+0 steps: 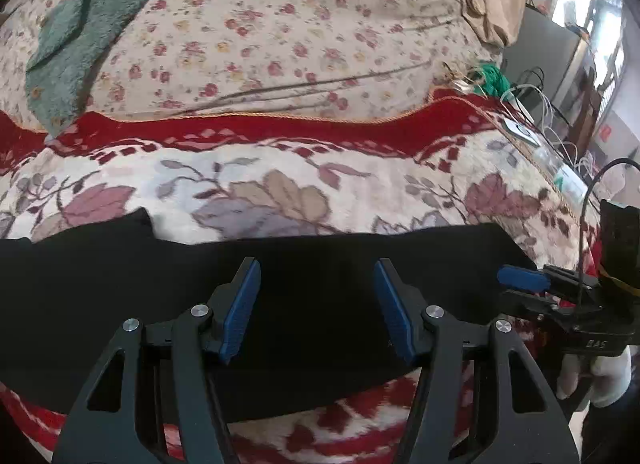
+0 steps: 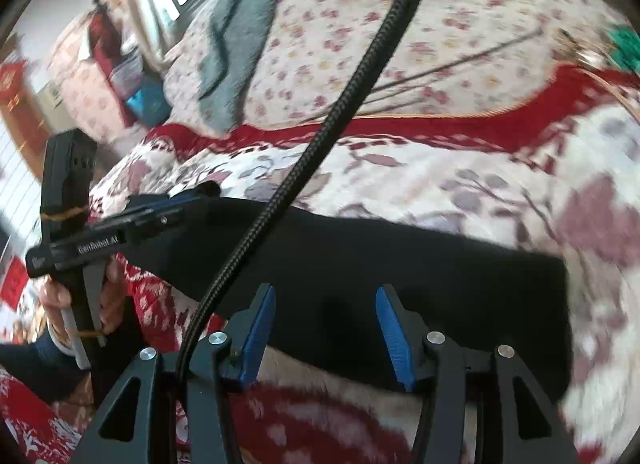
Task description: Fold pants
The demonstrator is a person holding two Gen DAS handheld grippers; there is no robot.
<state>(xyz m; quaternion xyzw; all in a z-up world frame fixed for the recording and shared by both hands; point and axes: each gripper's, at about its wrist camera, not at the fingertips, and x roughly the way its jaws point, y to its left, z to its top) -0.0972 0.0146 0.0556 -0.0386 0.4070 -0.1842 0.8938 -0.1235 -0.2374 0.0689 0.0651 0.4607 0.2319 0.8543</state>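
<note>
I am seeing open blanket (image 1: 280,183) lying clear at twelve o'clock beyond the pants (image 1: 312,276), while a braided cable (image 2: 320,151) is crossing the right view toward eleven.

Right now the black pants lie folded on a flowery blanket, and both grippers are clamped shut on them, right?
Not quite: both grippers are open. The left gripper and right gripper, each in its own wrist view, hold their jaws spread over the pants. The pants do lie on the blanket.

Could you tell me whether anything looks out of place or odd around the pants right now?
One thing: a braided black cable hangs across the right wrist view, over the black pants and beside the open right hand-held gripper. It could snag. The pants lie flat on the floral blanket.
</note>
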